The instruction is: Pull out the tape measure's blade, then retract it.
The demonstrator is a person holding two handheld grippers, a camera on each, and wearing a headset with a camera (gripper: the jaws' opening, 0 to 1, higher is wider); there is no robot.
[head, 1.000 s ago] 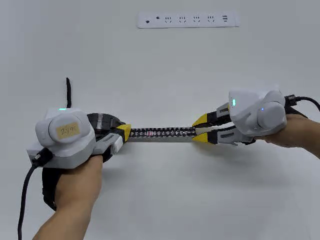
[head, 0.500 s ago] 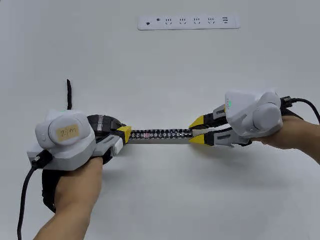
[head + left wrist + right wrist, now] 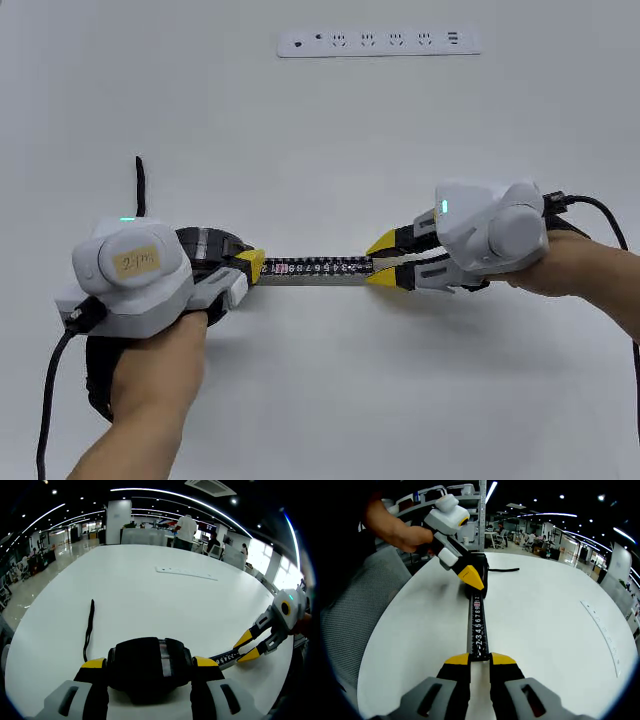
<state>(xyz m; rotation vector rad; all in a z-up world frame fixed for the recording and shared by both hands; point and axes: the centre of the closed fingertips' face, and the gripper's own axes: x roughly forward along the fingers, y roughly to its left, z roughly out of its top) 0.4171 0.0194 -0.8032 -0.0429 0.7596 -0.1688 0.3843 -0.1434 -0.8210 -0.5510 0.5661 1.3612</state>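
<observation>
A black tape measure case (image 3: 208, 247) (image 3: 149, 666) (image 3: 478, 565) rests on the white table, and my left gripper (image 3: 247, 270) (image 3: 150, 663) is shut on it, yellow tips on either side. The black blade (image 3: 315, 268) (image 3: 477, 627) (image 3: 225, 657) with white numbers runs right from the case. My right gripper (image 3: 381, 262) (image 3: 480, 658) is shut on the blade's end. The case's black wrist strap (image 3: 138, 186) (image 3: 89, 629) lies on the table behind the left gripper.
A white power strip (image 3: 379, 42) (image 3: 186, 573) (image 3: 604, 636) lies at the far side of the table. Cables (image 3: 596, 212) trail from both grippers. Bare white tabletop (image 3: 330, 380) spreads around the work.
My right gripper has moved left toward the case with the blade end in it, so less blade shows now. The left gripper and case have stayed put.
</observation>
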